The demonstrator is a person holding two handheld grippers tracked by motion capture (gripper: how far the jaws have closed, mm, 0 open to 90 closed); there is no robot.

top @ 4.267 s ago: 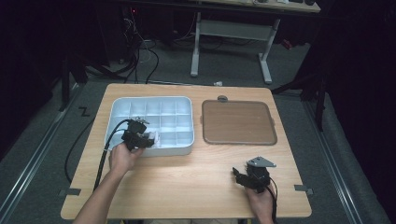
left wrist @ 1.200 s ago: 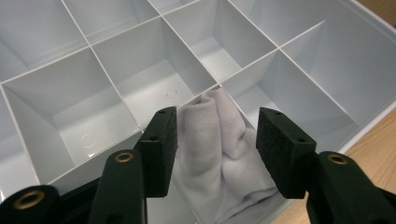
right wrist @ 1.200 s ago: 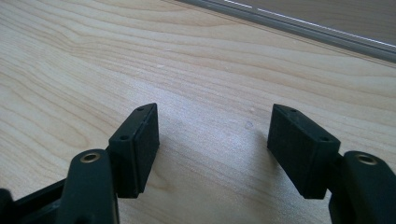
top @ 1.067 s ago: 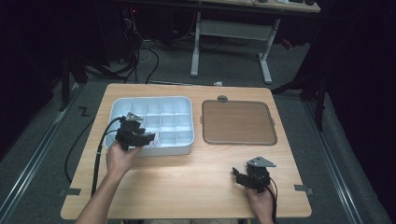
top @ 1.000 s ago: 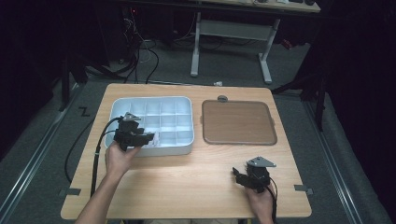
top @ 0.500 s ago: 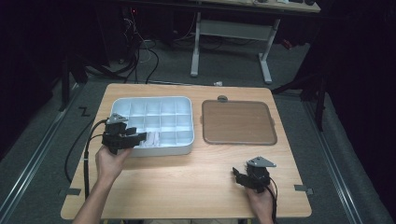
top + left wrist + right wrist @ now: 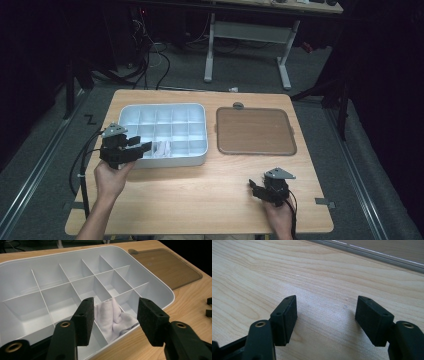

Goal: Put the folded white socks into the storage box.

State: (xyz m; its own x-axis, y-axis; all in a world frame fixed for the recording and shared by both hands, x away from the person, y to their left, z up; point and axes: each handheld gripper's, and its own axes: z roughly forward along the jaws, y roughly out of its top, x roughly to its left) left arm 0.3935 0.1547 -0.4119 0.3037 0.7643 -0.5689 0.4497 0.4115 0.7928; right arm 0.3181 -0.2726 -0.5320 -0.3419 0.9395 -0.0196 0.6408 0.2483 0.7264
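White cloth point(image 7: 113, 317) lies crumpled in a front-row compartment of the white divided tray point(image 7: 165, 111), at ten o'clock on the wooden counter point(image 7: 200, 190). Left gripper point(image 7: 115, 317) hovers at the tray's near-left corner, jaws wide, nothing between them. Right gripper point(image 7: 325, 315) rests at five o'clock, jaws wide, empty. Brown lid point(image 7: 255, 131) sits at two o'clock.

left gripper point(image 7: 142, 148) is raised, its fingers point(image 7: 85, 317) spread wide with nothing between them. right gripper point(image 7: 254, 187) sits low, fingers point(image 7: 285, 316) apart.
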